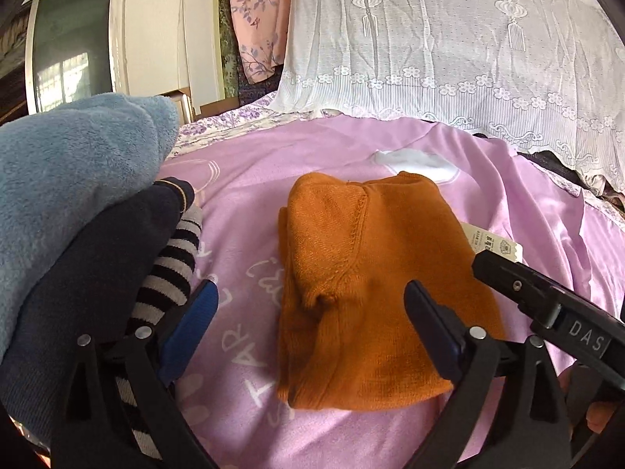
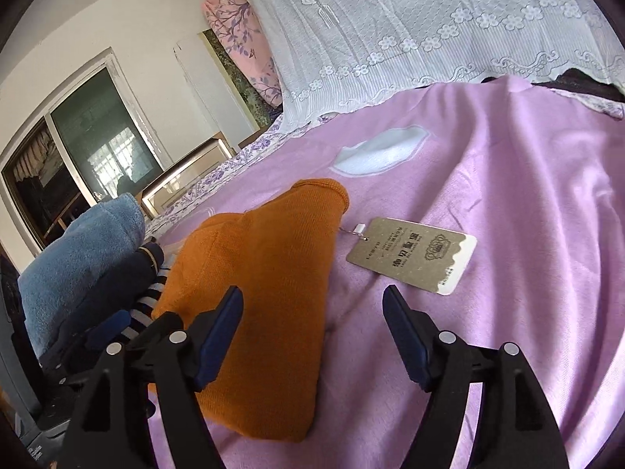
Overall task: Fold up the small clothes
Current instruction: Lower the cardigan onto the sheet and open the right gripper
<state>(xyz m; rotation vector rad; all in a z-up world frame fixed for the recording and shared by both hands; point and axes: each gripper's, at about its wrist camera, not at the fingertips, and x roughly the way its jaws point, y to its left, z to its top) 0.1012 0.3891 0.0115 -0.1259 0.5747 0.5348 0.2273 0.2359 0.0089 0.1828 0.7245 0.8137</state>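
Note:
A folded orange knit garment [image 1: 363,285] lies on the pink blanket [image 1: 250,179], with a card hang tag [image 2: 414,254] on a string at its right edge. My left gripper [image 1: 312,297] hovers over its near part, jaws wide apart with nothing pressed between them. The right gripper [image 2: 312,308] stands open too; its left finger is over the orange garment's [image 2: 265,289] right side, its right finger over bare blanket. The right gripper's body [image 1: 547,305] shows in the left wrist view at the right, beside the garment.
A pile of folded clothes sits at the left: a light blue fleece [image 1: 74,172], a dark navy piece [image 1: 101,258] and a black-and-white striped one [image 1: 172,273]. A white lace cover [image 1: 449,47] hangs behind the bed. A window [image 2: 78,144] is in the left wall.

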